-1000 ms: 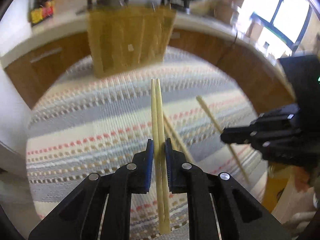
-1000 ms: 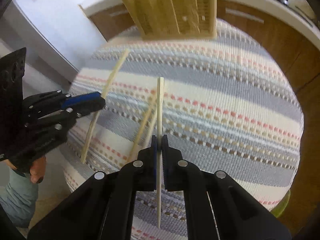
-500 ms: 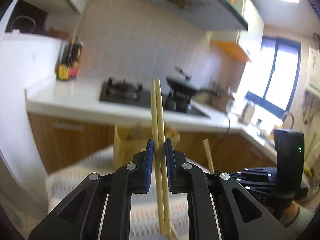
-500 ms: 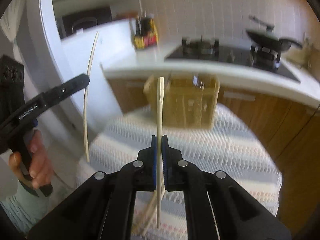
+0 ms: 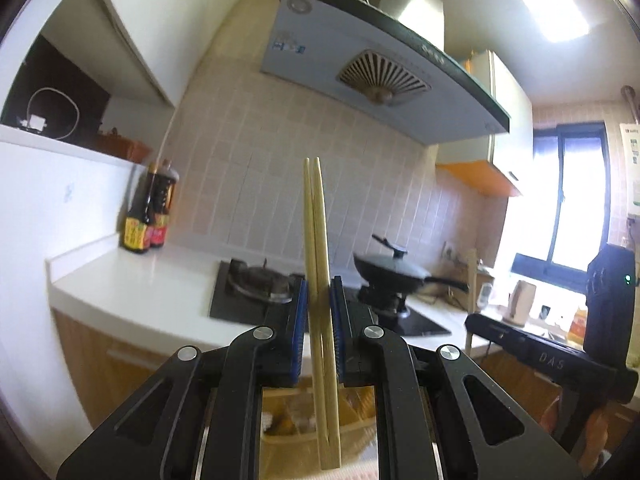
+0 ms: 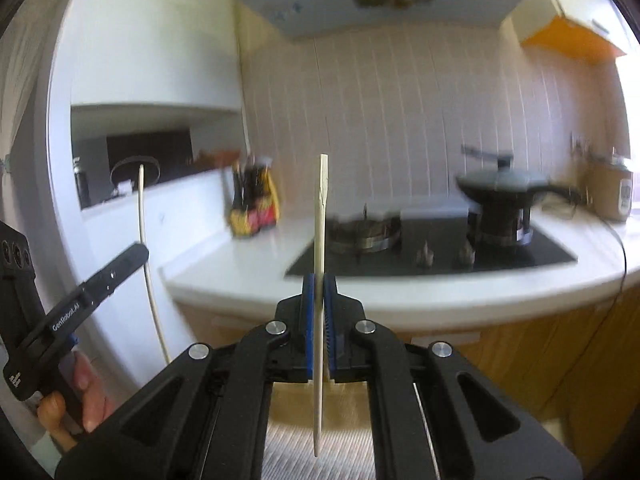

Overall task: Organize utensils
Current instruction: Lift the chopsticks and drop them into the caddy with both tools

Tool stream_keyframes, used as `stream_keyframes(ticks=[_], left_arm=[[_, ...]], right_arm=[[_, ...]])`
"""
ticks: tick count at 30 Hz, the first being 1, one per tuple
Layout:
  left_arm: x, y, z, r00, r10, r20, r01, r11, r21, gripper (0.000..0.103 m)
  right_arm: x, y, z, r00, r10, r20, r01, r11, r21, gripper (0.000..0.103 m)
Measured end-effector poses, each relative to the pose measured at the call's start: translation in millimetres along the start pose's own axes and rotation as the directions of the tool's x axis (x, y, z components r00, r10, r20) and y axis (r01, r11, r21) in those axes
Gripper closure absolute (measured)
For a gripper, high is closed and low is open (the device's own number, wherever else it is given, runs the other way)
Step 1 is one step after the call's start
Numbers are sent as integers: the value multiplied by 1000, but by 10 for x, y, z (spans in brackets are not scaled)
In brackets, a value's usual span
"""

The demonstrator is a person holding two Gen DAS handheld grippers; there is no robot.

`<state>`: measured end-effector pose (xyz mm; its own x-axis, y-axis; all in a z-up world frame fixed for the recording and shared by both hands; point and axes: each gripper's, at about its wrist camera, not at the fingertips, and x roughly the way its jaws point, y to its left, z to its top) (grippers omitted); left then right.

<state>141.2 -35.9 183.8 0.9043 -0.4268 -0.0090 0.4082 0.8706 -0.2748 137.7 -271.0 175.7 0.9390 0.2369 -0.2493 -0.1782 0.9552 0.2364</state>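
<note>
Currently both hands are in the carry step, chopsticks lifted clear of the striped cloth and held upright in front of the kitchen counter.

Left gripper (image 5: 319,312): jaws clenched on a pair of chopsticks (image 5: 316,240), the two sticks side by side and touching, roughly vertical, tips above the jaws and butt ends hanging below them. Right gripper (image 6: 319,308): jaws clenched on a single chopstick (image 6: 321,216), also near vertical; its upper end looks slightly split or chipped.

In the left wrist view a yellow slatted basket (image 5: 288,424) shows low in frame, behind and under the jaws; only part of it is visible. Judged to be the utensil holder, hence the likely destination. Striped cloth (image 6: 288,444) visible below the right jaws.

Background only: stove (image 6: 432,256), lidded wok (image 5: 386,270), sauce bottles (image 5: 150,216).

Next move, as judged: tilt each gripper downward, bring the sticks over the basket opening one hand at a time, lower the ends in, then release. Risks: the pair may scissor apart on release; the two grippers are near each other, so stagger them.
</note>
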Motion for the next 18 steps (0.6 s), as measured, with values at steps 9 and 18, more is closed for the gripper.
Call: stream_keyframes(ticks=[9,18], left_arm=[[626,243,-278,1000,-22,-17,22,1000,13,93],[940,384,-608,997,75,-5,-75,996,39,93]], right_arm=[[616,-128,-148,995,-44,90,50,996,-68,99],[1000,-290,-372,994,-80,71,83,996,-31,99]])
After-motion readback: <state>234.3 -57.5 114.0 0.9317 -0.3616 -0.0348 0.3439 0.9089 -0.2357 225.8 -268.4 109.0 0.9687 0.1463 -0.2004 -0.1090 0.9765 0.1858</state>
